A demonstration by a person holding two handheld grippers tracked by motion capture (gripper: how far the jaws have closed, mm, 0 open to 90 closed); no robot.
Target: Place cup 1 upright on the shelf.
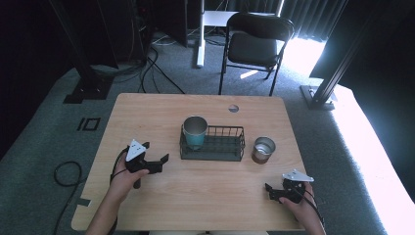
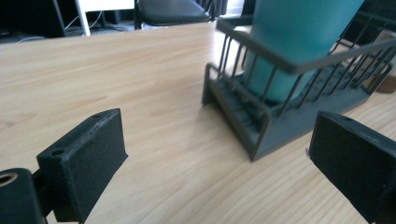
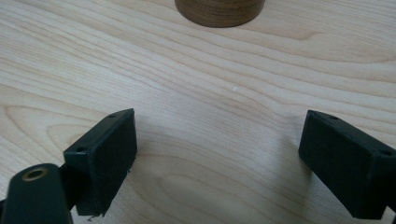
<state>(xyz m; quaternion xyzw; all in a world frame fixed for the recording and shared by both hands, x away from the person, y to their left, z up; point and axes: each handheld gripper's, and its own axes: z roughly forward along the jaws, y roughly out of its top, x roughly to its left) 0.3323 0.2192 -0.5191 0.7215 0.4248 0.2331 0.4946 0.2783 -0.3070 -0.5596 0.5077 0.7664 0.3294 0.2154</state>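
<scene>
- Teal cup (image 1: 195, 132): stands upright, long axis vertical, at the left end of the wire basket (image 1: 222, 149). It lies just ahead of the left gripper (image 1: 164, 159) and a little to that gripper's right; in the left gripper view the cup (image 2: 299, 42) rises beyond the basket's (image 2: 254, 126) near corner, ahead and to the right of the jaws.
- Left gripper: jaws wide apart, holding nothing, low over the table (image 1: 147, 112) and aimed toward the basket's left end. It is near that end but not touching it. Of the two grippers it is the nearer to the teal cup.
- Brown cup (image 1: 263, 149): upright on the bare table just beside the basket's right end, with a metal inside. It lies ahead of the right gripper (image 1: 268, 188); in the right gripper view its base (image 3: 219, 8) sits straight ahead of the jaws, well apart from them.
- Right gripper: jaws wide apart, holding nothing, close over the table near its front edge.
- Judgement: a reach for either cup turns on a forward move; the left gripper has the shorter path and must rise clear of the basket wall to reach the teal cup.
- Beyond the table: a folding chair (image 1: 254, 44) on the carpet.
</scene>
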